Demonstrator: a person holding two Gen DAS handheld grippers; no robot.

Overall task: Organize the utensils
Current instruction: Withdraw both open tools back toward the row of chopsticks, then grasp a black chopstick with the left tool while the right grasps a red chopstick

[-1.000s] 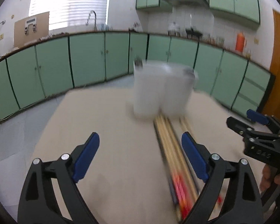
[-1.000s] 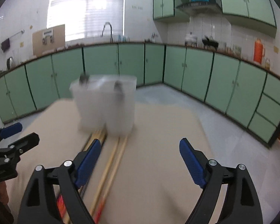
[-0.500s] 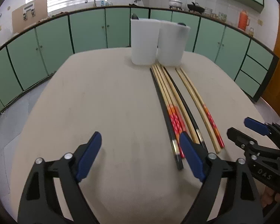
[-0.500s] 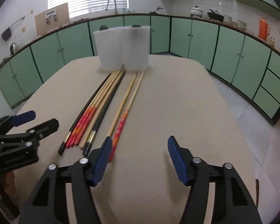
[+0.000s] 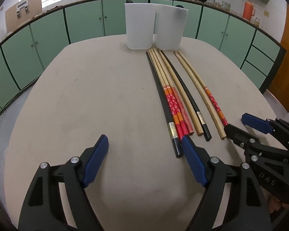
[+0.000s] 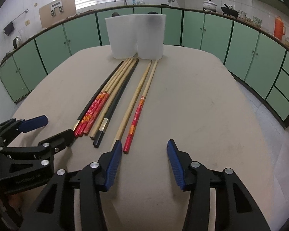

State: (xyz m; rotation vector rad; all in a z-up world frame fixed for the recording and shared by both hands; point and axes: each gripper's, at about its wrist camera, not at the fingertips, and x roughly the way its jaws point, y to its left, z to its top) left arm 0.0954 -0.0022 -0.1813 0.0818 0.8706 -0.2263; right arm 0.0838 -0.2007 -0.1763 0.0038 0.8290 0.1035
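Kitchen with green cabinet fronts along the walls; in the foreground a rounded beige worktop (image 5: 90, 100) carrying two white tubs (image 5: 154, 31) set side by side at its far edge. Between the tubs and the camera lie the chopsticks (image 5: 169, 100): a close bundle of black, plain bamboo and red-patterned sticks, and just beside it a separate pair (image 6: 138, 104), one plain, one with a red handle end. All sticks run lengthwise from the tubs toward the viewer, thin tips nearly touching the tub bases, thick handle ends nearest the tongs.

Left tongs (image 5: 144, 150): jaws wide apart and empty, having just been closing a little; nothing lies between them, and the right-hand finger stands just short of the black stick's handle end, so the bundle lies ahead and slightly to the right. Right tongs (image 6: 144, 150): jaws about half open, having just been closing, and empty; the red handle end of the separate pair lies just ahead of the left-hand finger, at the edge of the gap rather than inside it.

The right tongs appear nearer to the separate pair, the left to the bundle. Because the long axis points along each tool's line of sight, a pick would probably mean closing across a stick at its handle end
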